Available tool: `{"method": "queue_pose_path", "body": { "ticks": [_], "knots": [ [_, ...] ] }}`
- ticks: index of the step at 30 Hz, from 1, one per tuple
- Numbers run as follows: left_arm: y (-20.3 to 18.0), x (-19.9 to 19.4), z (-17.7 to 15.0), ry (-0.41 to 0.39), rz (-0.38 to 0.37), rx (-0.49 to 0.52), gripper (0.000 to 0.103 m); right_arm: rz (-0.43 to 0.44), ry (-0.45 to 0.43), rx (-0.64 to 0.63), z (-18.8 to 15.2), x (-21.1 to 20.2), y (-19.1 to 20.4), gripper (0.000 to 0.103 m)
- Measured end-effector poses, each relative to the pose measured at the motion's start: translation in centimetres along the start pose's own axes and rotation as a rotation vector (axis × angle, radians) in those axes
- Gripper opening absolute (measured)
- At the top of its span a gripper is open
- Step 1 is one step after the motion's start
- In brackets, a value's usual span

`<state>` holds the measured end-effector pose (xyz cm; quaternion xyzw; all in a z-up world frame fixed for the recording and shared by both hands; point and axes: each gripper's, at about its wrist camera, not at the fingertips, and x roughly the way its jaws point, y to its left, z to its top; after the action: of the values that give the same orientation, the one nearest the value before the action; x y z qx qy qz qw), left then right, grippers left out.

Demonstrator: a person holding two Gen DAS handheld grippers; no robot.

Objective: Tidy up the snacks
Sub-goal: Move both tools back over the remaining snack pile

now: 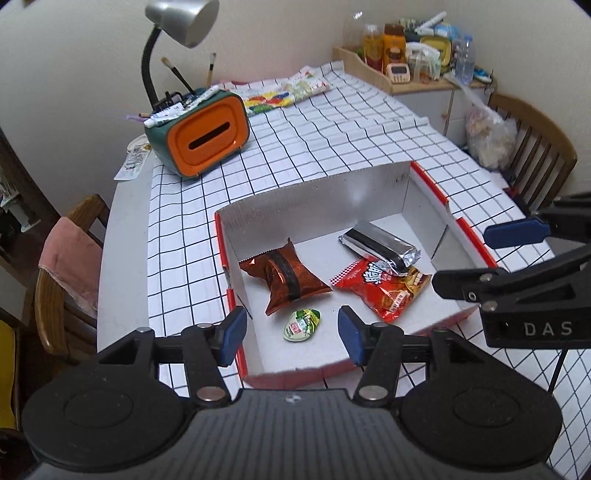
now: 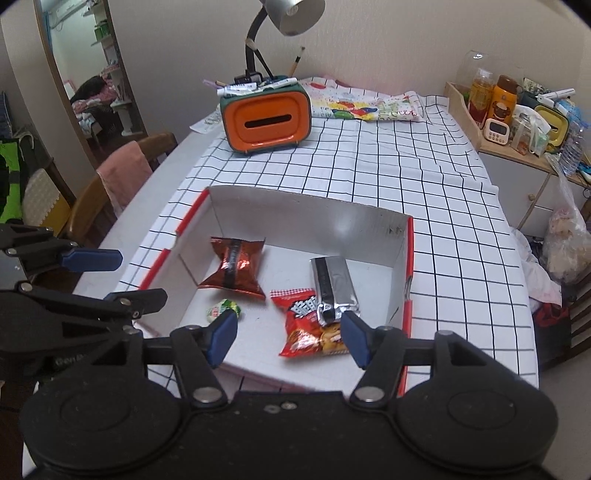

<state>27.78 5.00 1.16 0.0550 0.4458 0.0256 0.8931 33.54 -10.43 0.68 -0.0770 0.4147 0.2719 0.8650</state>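
Observation:
A shallow white cardboard box with a red rim (image 1: 314, 188) (image 2: 295, 214) lies on the checked tablecloth. On its floor are a brown foil bag (image 1: 286, 278) (image 2: 234, 269), a red snack bag (image 1: 388, 291) (image 2: 306, 328), a silver foil pack (image 1: 380, 247) (image 2: 332, 284) resting partly on the red bag, and a small green sweet (image 1: 302, 325) (image 2: 221, 308). My left gripper (image 1: 292, 330) (image 2: 129, 277) hovers open over the box's near left part, above the green sweet. My right gripper (image 2: 288, 332) (image 1: 476, 258) hovers open over the near right part, above the red bag. Neither holds anything.
An orange-fronted tissue box with pens (image 1: 207, 136) and a desk lamp (image 1: 181, 18) stand at the table's far left. A folded colourful cloth (image 1: 284, 92) lies behind. A wooden shelf of bottles (image 1: 406, 55) stands at the right. Wooden chairs (image 1: 66, 258) (image 1: 532, 133) flank the table.

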Motion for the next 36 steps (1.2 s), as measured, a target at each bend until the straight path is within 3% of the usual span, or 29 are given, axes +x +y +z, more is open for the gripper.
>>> {"method": "queue_pose_path", "body": {
  "ticks": [2,10,14,20,27,36],
  "knots": [
    [0.0,-0.9,-0.6,-0.014,-0.003,-0.004,0.056,0.012,-0.016,0.009,-0.5,-0.9,0.2,0.075],
    [-0.2,-4.5,-3.2,-0.082,-0.029,-0.005,0.071,0.063,-0.053,0.035,-3.0,-4.1,1.4,0.082],
    [-0.1,-5.9,-4.8,-0.112,-0.043,-0.002,0.075,0.085,-0.071,0.045,-4.4,-5.5,2.0,0.094],
    [-0.1,-7.3,-7.0,-0.13,-0.07,-0.012,0.081,0.104,-0.089,0.029,-6.6,-7.2,2.9,0.101],
    [-0.3,-8.5,-10.0,-0.167,-0.08,-0.037,0.087,0.117,-0.106,0.034,-9.0,-8.3,3.6,0.103],
    [0.5,-7.5,-14.8,-0.094,-0.126,-0.111,0.093,0.104,-0.115,0.035,-13.9,-8.1,3.9,0.103]
  ]
}}
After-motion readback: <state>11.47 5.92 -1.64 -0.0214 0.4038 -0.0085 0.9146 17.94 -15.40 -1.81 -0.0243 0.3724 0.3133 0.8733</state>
